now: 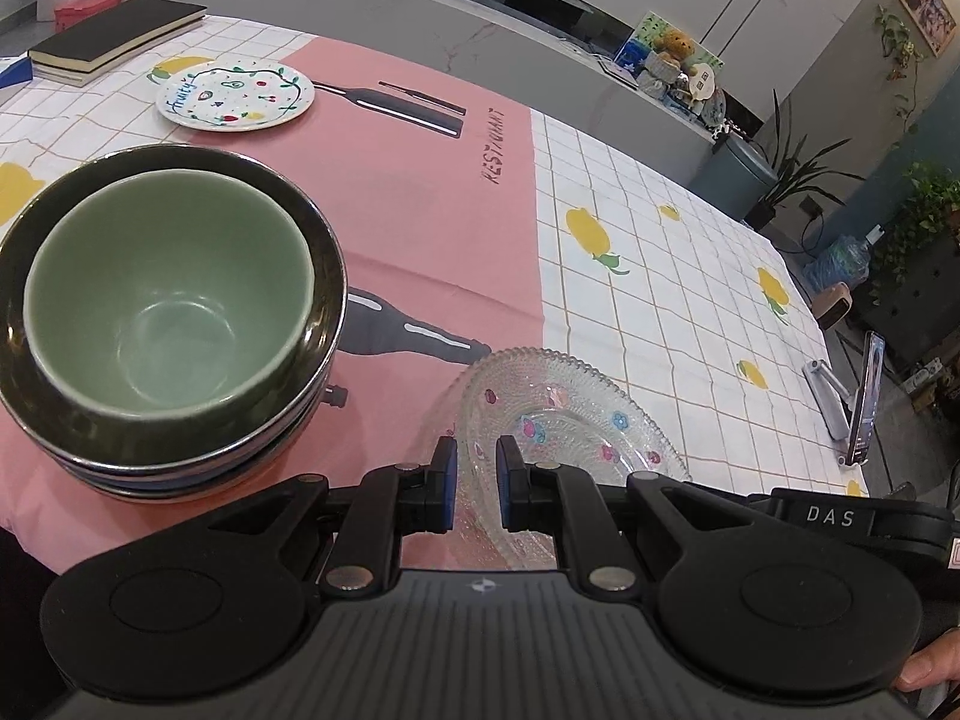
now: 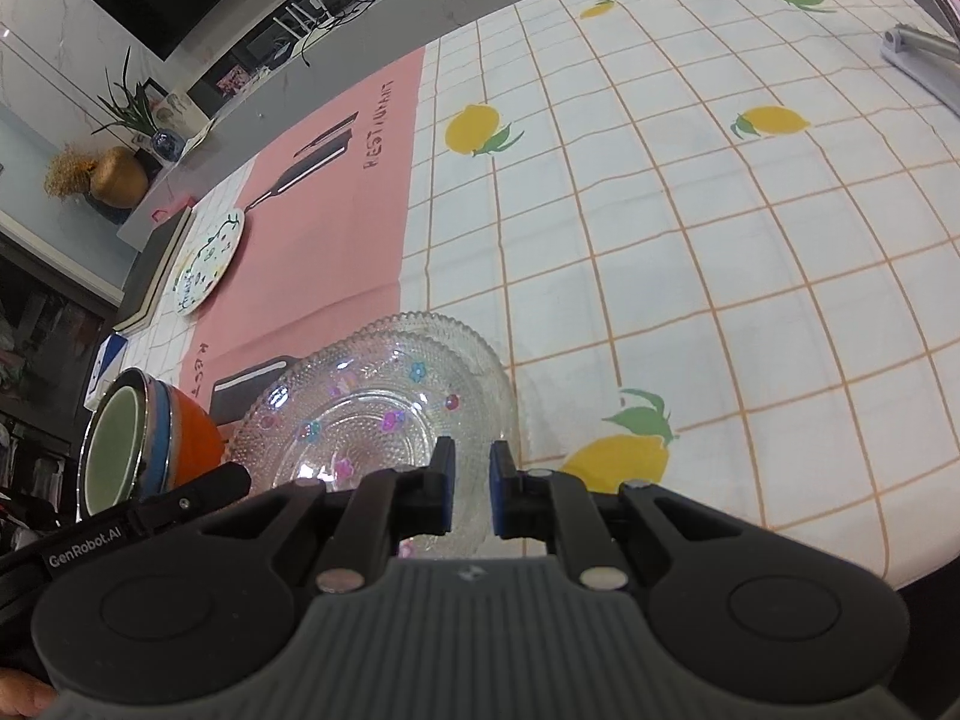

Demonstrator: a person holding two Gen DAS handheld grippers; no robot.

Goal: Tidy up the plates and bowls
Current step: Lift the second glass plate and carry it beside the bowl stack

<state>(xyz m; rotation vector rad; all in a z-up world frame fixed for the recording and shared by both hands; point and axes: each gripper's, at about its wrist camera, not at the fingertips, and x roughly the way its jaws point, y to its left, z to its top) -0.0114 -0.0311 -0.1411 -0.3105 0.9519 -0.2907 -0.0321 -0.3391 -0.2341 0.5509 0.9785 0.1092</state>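
A clear glass plate (image 1: pixel 570 420) with small coloured flowers lies on the tablecloth; in the right wrist view it looks like two glass plates stacked (image 2: pixel 384 408). My left gripper (image 1: pixel 477 474) straddles the plate's near rim with a small gap between its jaws. My right gripper (image 2: pixel 471 480) straddles the rim from the other side, jaws also slightly apart. A green bowl (image 1: pixel 168 294) sits nested in a stack of dark, blue and orange bowls (image 2: pixel 174 426) to the left. A white fruit-patterned plate (image 1: pixel 235 95) lies far back on the table.
Two dark books (image 1: pixel 114 36) and a red box (image 1: pixel 87 0) lie at the far left. A phone on a metal stand (image 1: pixel 864 396) is at the right edge of the table (image 1: pixel 660 276). Counters and plants stand beyond the table.
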